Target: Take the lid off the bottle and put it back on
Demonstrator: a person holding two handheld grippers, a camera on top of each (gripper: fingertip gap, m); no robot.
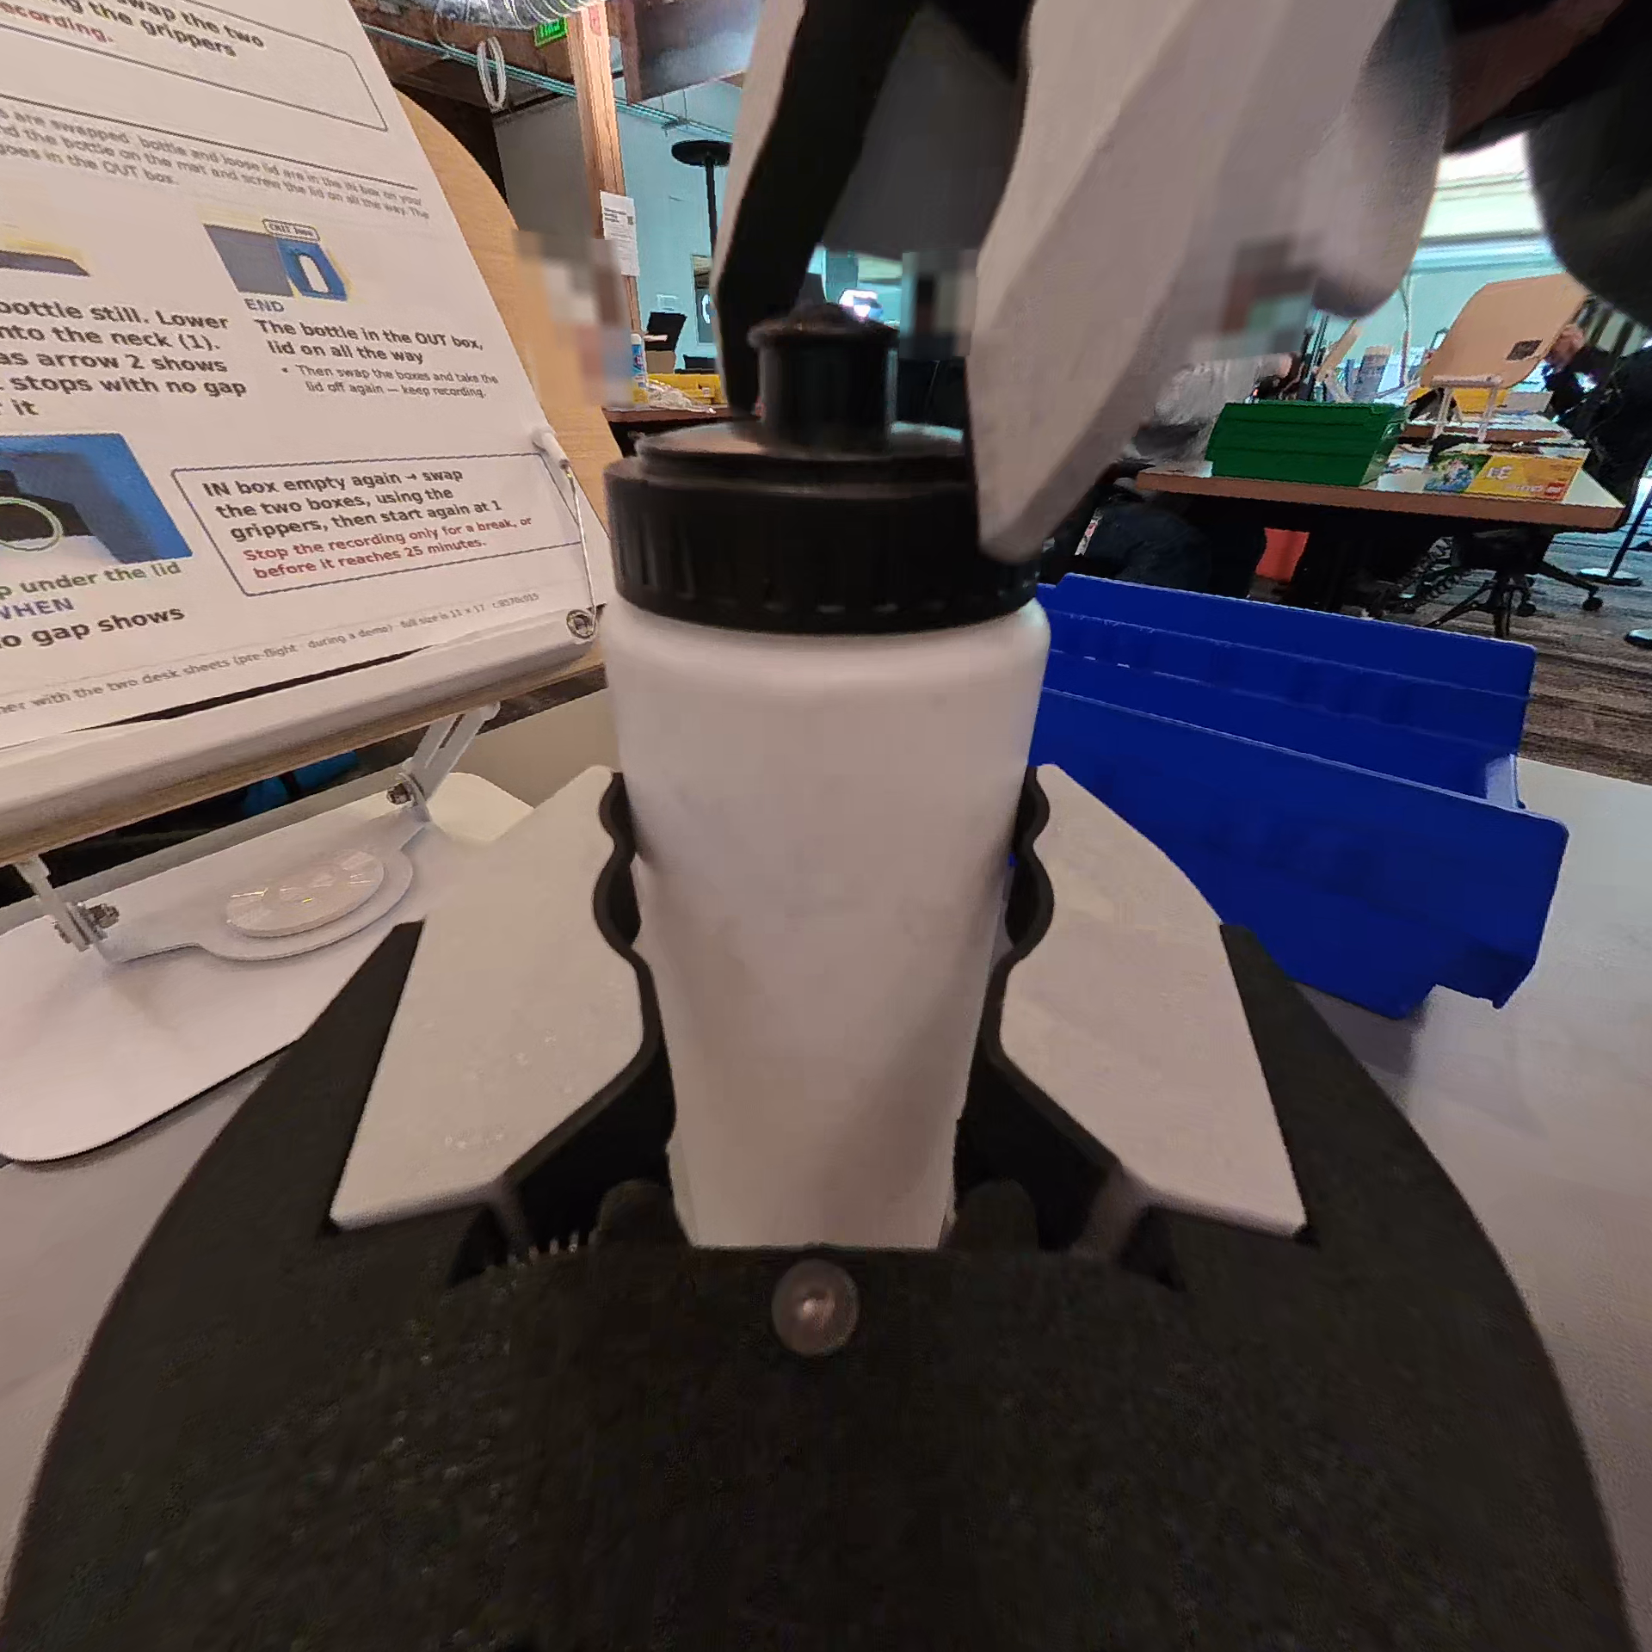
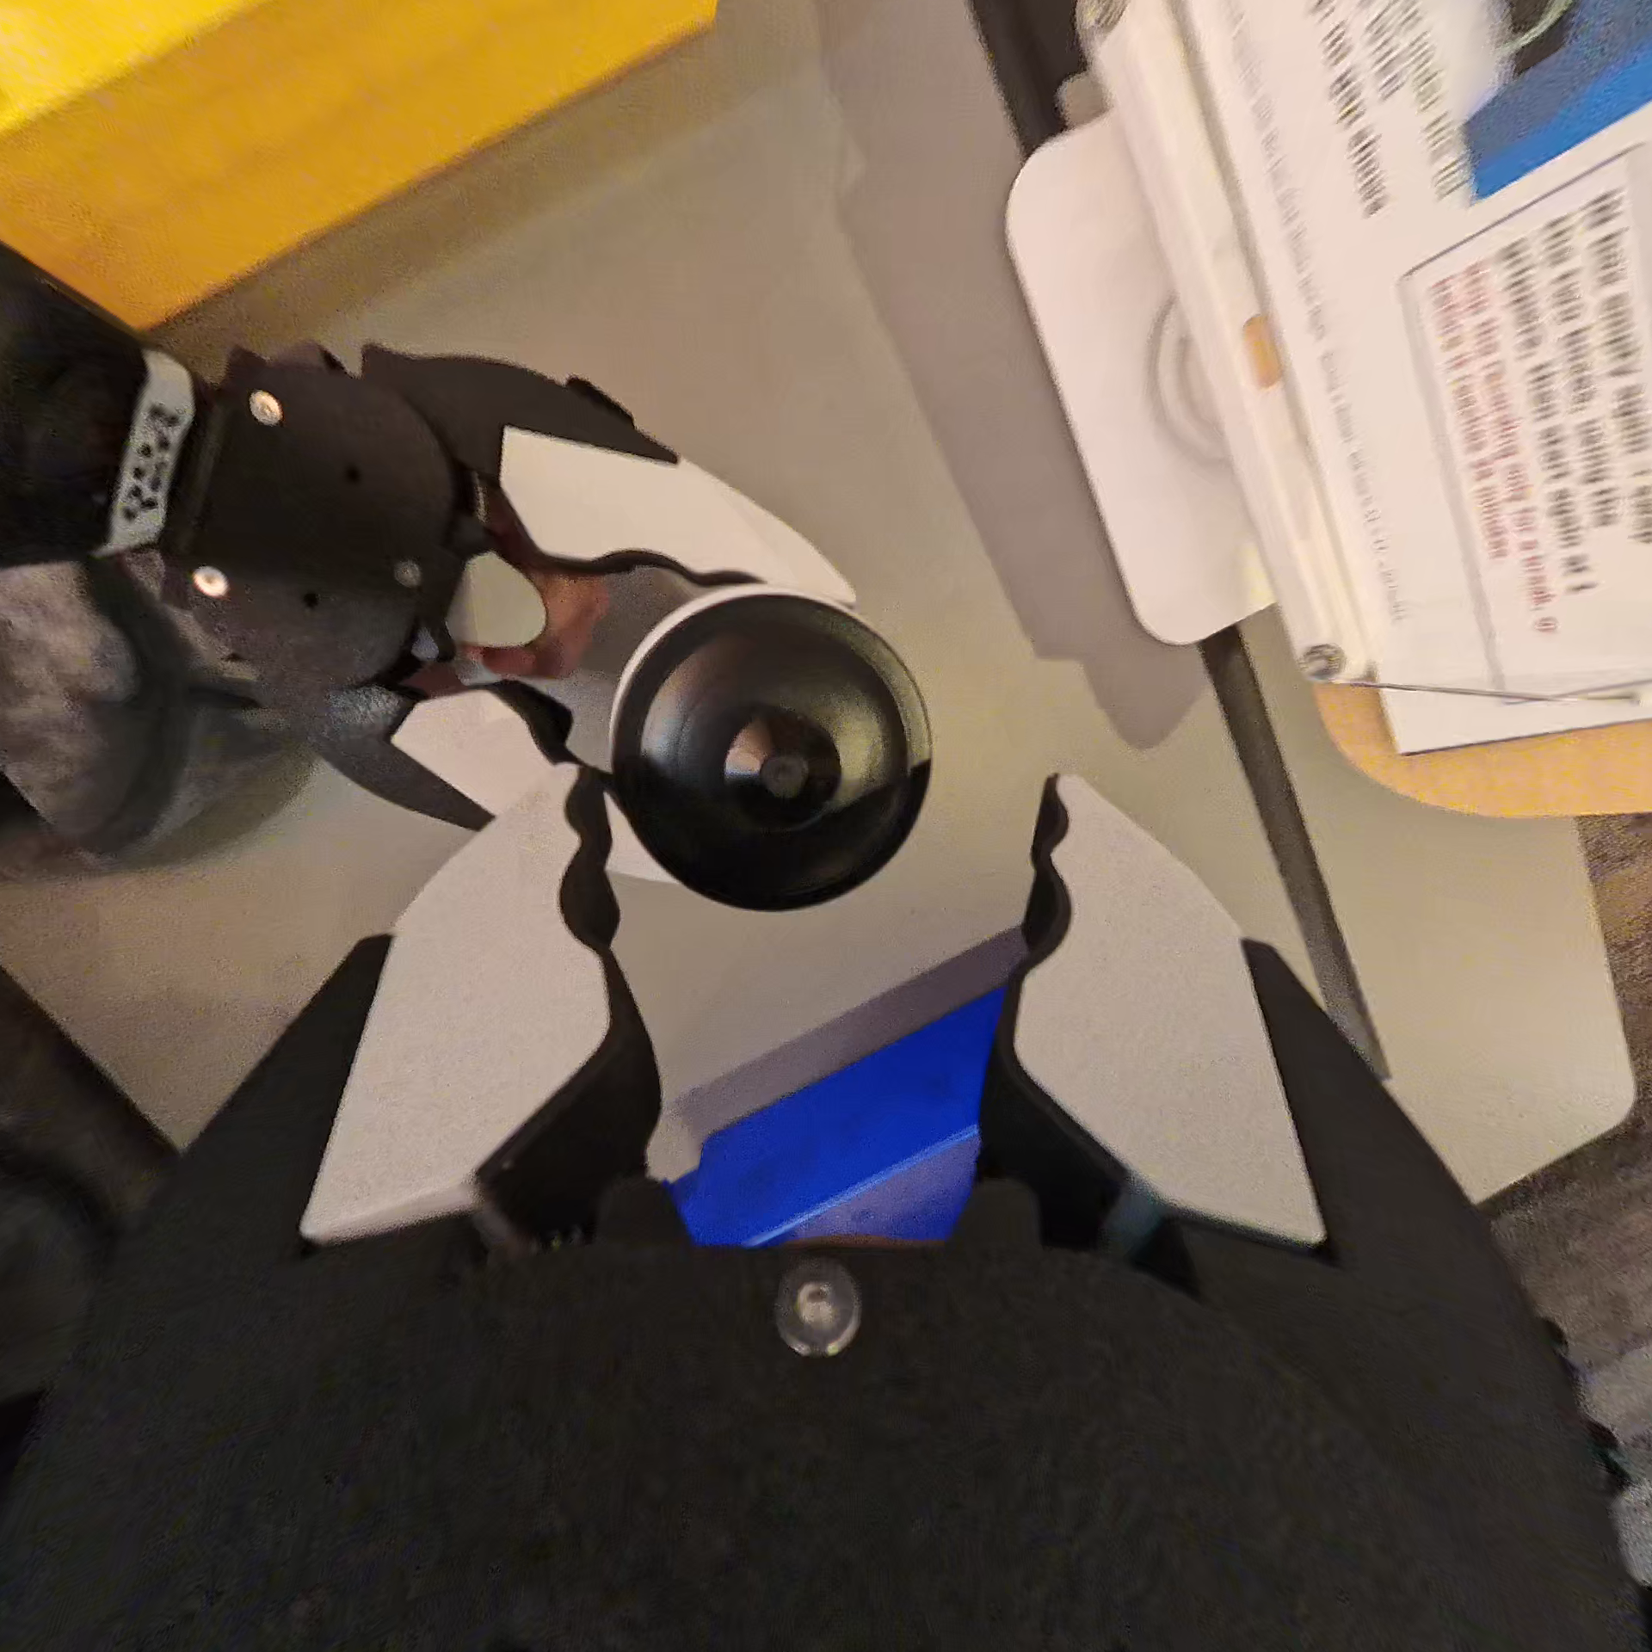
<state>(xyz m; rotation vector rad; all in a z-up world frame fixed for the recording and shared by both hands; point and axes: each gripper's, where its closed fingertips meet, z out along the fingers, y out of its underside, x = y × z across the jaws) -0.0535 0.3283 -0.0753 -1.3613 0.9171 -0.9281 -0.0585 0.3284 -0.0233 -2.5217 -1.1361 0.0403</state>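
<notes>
The stand (image 1: 268, 501) is crowding the bottle (image 1: 822, 894) on one side and the blue bin (image 1: 1296, 787) on the other. The left tongs (image 2: 626, 661) are taking up the bottle's flanks, and the right tongs (image 1: 858, 483) are straddling the lid (image 1: 804, 527) from above. Bare bench (image 2: 760, 313) is lying open toward the yellow box (image 2: 268, 116).

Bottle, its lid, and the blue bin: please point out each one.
bottle (image 1: 822, 894), left wrist view, on its white body.
lid (image 2: 773, 755), right wrist view, on its black top.
blue bin (image 1: 1296, 804), left wrist view, on its side wall.
</notes>
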